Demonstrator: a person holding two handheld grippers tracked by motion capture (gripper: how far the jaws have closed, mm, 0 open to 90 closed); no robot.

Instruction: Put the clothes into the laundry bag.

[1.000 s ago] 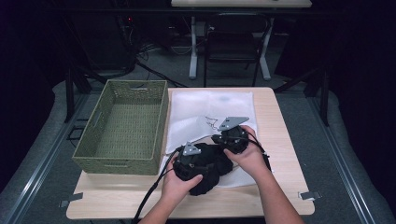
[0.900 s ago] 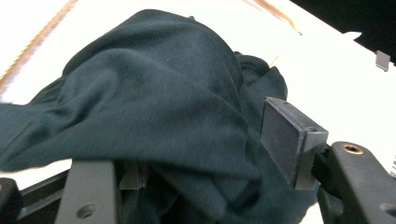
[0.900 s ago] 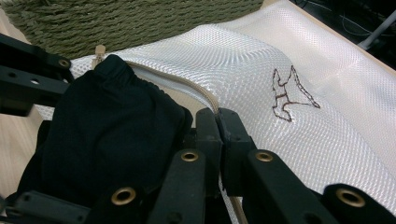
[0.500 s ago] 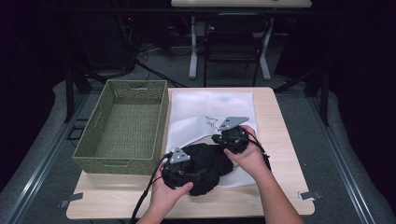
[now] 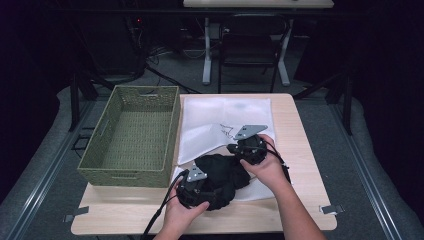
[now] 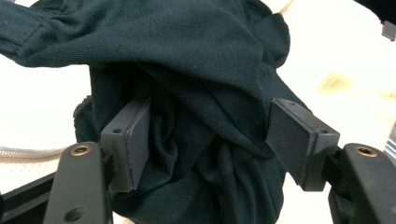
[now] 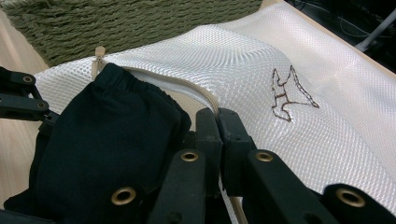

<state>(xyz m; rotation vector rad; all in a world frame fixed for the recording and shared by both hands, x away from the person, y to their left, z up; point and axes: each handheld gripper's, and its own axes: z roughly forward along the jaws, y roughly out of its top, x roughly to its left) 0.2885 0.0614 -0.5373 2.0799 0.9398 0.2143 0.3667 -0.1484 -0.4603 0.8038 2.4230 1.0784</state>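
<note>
A green woven basket (image 5: 131,134) is sitting at the left of the surface (image 5: 300,140), just beside a white mesh bag (image 5: 225,117) lying flat at the middle. A bunched black garment (image 5: 222,175) is resting on the bag's near edge. The left gripper (image 6: 212,140) is standing with its jaws apart around the garment, having just been opening; the pads are not pressing it. The right gripper (image 7: 218,135) is holding its jaws shut on the bag's zippered edge (image 7: 196,93), beside the garment.

high view: above, facing down | gripper views: close, sharing black garment (image 6: 196,84)
</note>
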